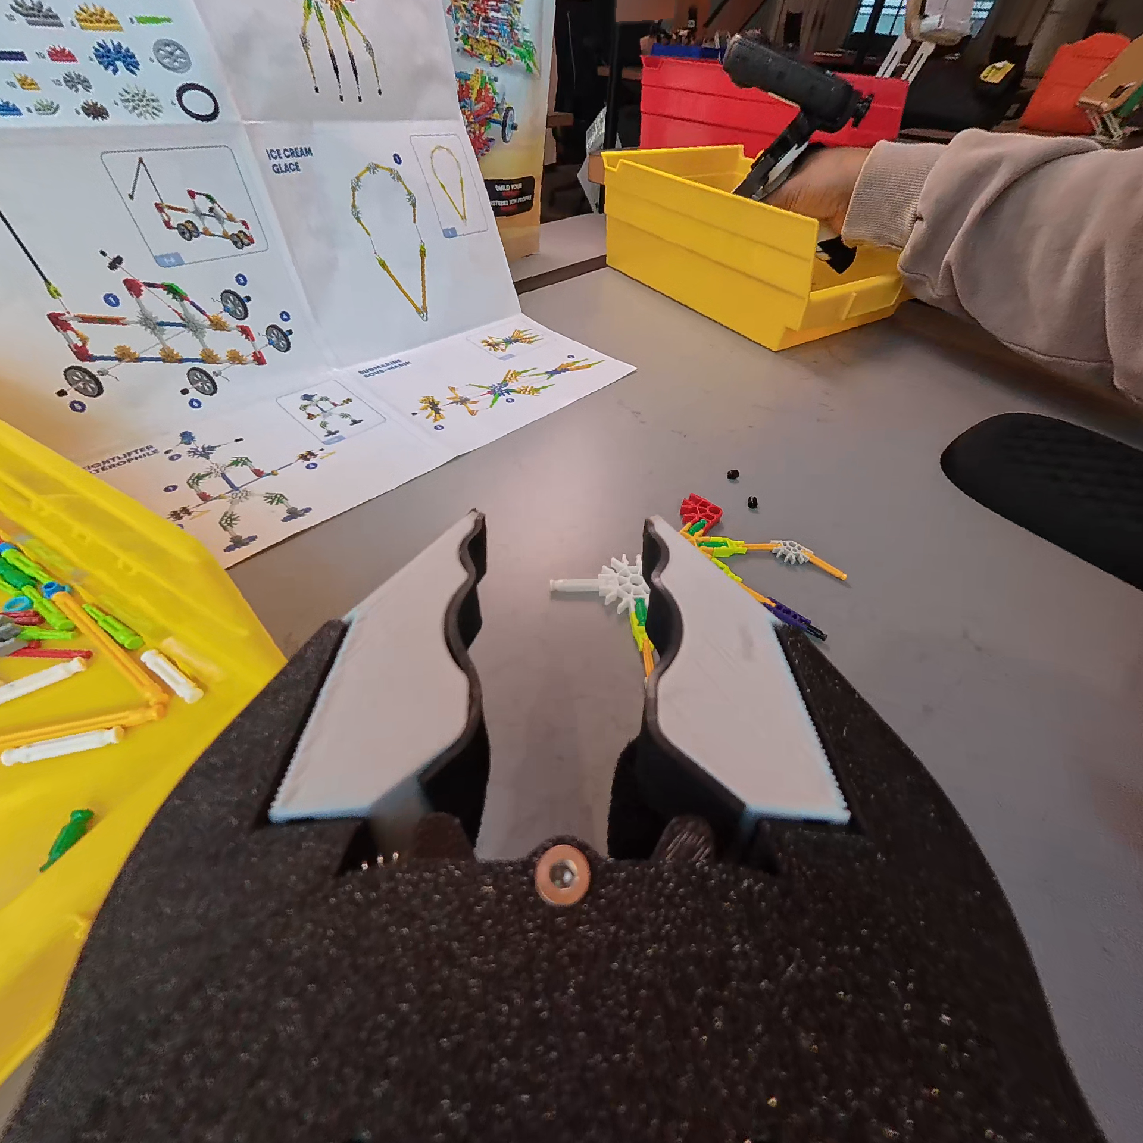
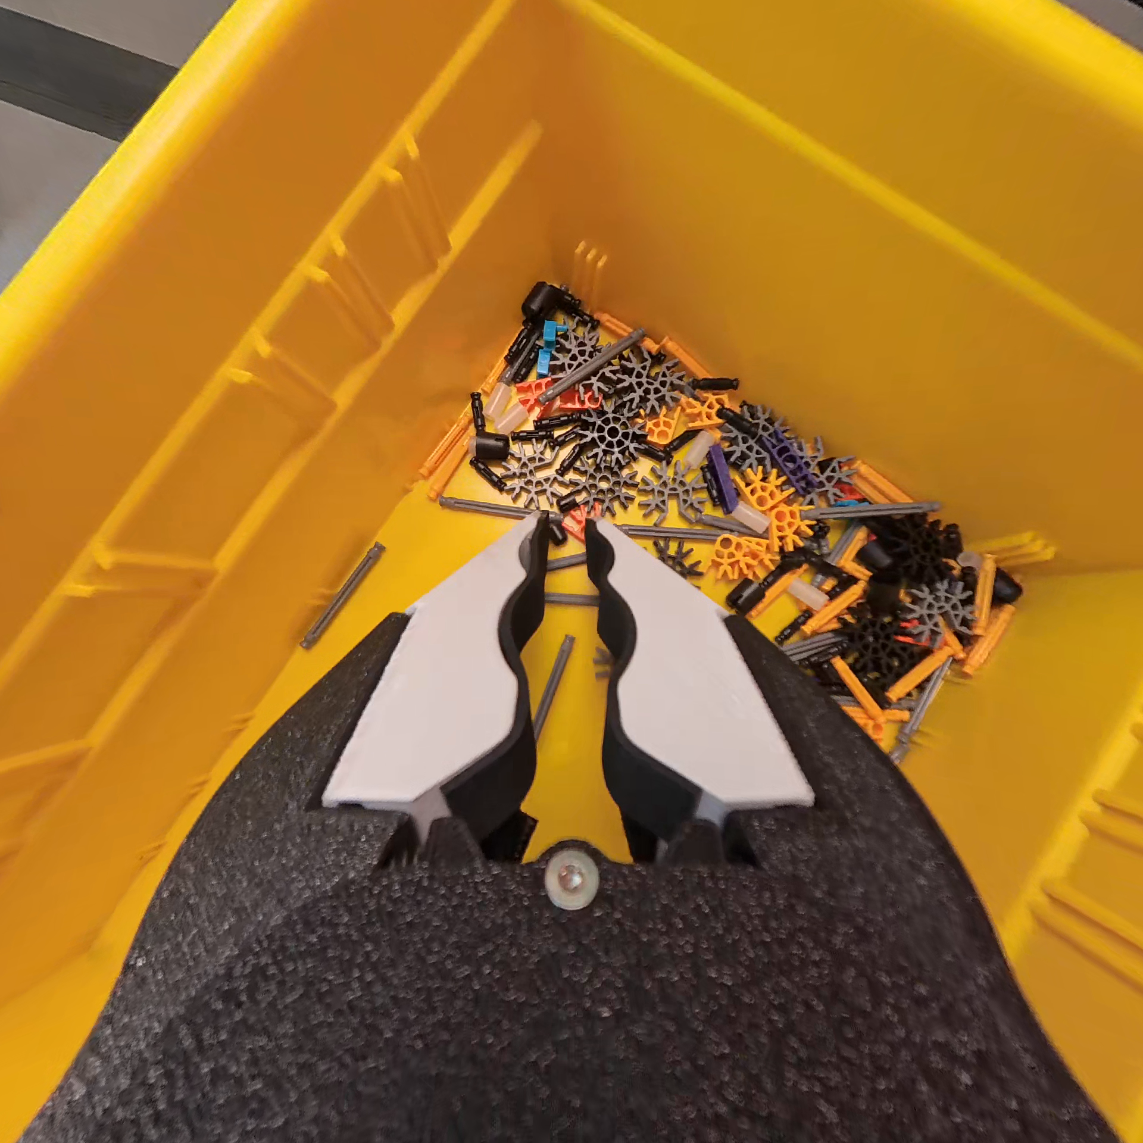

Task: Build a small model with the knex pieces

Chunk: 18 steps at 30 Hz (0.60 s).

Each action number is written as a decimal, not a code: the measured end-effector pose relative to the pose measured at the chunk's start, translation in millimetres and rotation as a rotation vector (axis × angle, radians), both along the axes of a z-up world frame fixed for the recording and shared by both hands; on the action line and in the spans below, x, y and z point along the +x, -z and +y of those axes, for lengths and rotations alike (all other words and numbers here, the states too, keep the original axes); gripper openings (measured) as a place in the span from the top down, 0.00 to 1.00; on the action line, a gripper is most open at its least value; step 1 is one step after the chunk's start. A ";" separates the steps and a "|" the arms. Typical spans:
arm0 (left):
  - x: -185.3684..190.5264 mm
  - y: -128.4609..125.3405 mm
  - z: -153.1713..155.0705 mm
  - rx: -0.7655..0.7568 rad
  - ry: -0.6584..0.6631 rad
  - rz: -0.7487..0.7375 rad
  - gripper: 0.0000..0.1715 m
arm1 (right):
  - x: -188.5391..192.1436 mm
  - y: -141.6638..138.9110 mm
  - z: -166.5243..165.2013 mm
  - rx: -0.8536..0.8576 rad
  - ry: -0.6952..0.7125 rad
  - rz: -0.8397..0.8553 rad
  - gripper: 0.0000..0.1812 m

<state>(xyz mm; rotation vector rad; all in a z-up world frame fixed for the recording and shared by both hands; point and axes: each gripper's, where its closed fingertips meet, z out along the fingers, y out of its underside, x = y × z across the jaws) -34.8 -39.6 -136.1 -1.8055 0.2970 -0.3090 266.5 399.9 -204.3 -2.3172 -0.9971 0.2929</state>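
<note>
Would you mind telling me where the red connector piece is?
In the left wrist view, the red connector lies on the grey table, right of the left gripper, beside two small black beads.

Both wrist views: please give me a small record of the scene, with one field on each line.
left gripper: open, empty, over the grey table
nearest to left gripper: small built piece of rods and connectors, with a white connector at its near end
left side: yellow bin of loose rods
behind: instruction sheet, propped up
right gripper: inside a yellow bin, tips narrowly apart, nothing between them
in that bin: pile of grey, black and orange connectors and rods
</note>
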 end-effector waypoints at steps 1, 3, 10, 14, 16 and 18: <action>-0.1 1.0 0.6 -0.004 0.002 -0.001 0.70 | -0.5 0.3 -0.4 -0.009 0.005 0.000 0.94; 1.1 3.3 1.7 -0.011 0.008 0.004 0.70 | -0.2 0.5 0.1 -0.008 0.013 -0.011 0.95; 5.2 6.2 1.6 -0.017 0.031 0.013 0.70 | -0.6 -0.8 -5.4 0.002 0.018 -0.053 0.95; 5.7 5.3 1.1 -0.015 0.038 0.003 0.71 | 1.0 0.6 -5.6 -0.001 0.027 -0.056 0.96; 6.3 5.0 0.7 -0.014 0.041 0.004 0.71 | 2.5 0.9 -4.5 0.000 0.034 -0.059 0.98; 7.0 5.1 0.4 -0.013 0.045 0.007 0.71 | 3.0 1.2 -5.3 -0.011 0.037 -0.052 0.98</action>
